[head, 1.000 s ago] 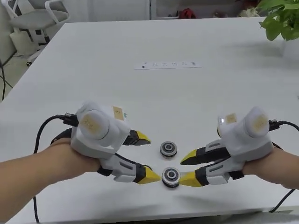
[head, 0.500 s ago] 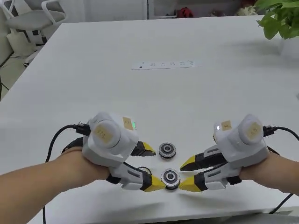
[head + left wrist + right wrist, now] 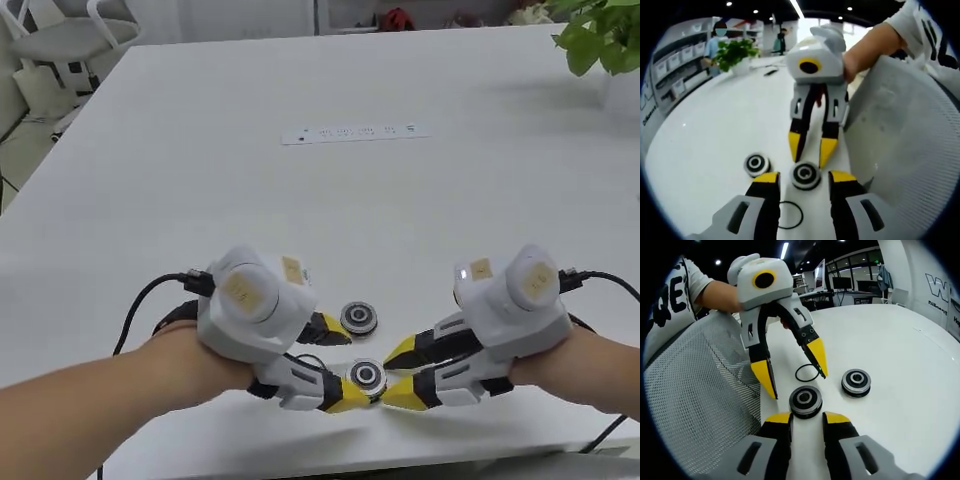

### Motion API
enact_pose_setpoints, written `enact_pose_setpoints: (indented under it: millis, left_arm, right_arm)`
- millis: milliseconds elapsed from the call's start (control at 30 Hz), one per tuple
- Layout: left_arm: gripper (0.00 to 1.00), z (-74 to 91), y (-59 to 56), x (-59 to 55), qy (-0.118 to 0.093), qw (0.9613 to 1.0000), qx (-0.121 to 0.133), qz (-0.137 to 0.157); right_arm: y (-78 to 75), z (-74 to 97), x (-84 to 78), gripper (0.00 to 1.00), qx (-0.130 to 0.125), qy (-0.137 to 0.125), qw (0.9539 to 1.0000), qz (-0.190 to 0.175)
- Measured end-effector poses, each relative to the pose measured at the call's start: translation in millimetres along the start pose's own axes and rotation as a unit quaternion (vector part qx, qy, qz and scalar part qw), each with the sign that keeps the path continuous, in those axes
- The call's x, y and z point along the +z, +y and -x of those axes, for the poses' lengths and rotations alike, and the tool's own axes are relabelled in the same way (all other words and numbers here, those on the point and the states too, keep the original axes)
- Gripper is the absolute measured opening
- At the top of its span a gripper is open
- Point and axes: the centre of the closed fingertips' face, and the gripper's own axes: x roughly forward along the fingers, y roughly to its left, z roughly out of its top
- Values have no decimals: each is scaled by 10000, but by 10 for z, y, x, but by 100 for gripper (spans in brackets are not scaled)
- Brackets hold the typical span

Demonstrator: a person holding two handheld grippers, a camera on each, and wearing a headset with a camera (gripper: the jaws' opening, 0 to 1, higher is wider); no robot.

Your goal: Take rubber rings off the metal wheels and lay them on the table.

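Two metal wheels lie near the table's front edge: a near wheel (image 3: pixel 366 376) (image 3: pixel 806 175) (image 3: pixel 806 401) and a far wheel (image 3: pixel 358 317) (image 3: pixel 756 163) (image 3: pixel 856 382). My left gripper (image 3: pixel 360 366) (image 3: pixel 796 381) is open, its yellow tips on either side of the near wheel. My right gripper (image 3: pixel 384 380) (image 3: pixel 811 149) faces it from the other side, open, tips just short of the same wheel. A loose black rubber ring (image 3: pixel 807 373) (image 3: pixel 785 215) lies flat on the table under the left gripper.
A white power strip (image 3: pixel 355 131) lies mid-table. A plant (image 3: pixel 600 35) stands at the far right corner, a chair (image 3: pixel 70 40) beyond the far left. The table's front edge (image 3: pixel 400 455) runs just behind both grippers, with a mesh chair (image 3: pixel 905 140) below.
My left gripper has moved right, so its tips now flank the near wheel. The right gripper has stayed close to the wheel. The wheels have not moved.
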Motion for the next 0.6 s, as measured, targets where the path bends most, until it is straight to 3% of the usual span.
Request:
enact_pose_setpoints:
  millis: [267, 600]
  left_arm:
    - [30, -60, -3, 26, -81, 9999, -30, 95]
    - [22, -105, -41, -25, 29, 10000, -51, -60]
  right_arm:
    - [-14, -3, 0, 19, -13, -29, 10000, -39]
    - [-18, -9, -4, 18, -13, -40, 10000, -79]
